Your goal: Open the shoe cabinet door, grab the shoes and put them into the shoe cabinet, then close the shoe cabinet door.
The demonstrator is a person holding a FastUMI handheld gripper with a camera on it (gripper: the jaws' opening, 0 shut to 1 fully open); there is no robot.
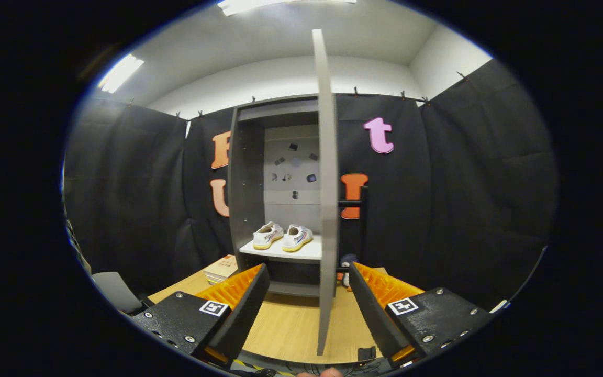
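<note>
Not much readable text here, honestly. Each gripper (309, 293) finger carries a small square black-and-white marker tag on its top block, but that's a pattern, not words. The 2 shoes (282, 236) have some coloured striping on the side that could be a logo, too small to make out. There are a few small dark stickers or tags on the back panel (292, 167) inside the cabinet, also too tiny to read.

The fingers are spread wide apart and holding nothing. The gap between them is just air, with the wooden table (286, 327) showing under it.

The shoe cabinet (246, 173) stands at the far end of the table, well beyond the fingertips, against the black cloth wall. Its door (326, 183) is swung open and seen almost edge-on, so it reads as a tall thin grey slab. The bottom part of that door edge comes down right in the gap between the 2 fingers, closer to the right one, not touching either as far as I can tell.

The pair of white shoes with yellowish soles sits side by side on the white shelf (286, 252) inside the cabinet, toes pointing out toward the camera, left of the door edge.

A stack of books (223, 268) lies on the table just left of the cabinet base, behind the left finger. Something small and dark sits right of the door, near the right fingertip; can't tell what it is.
</note>
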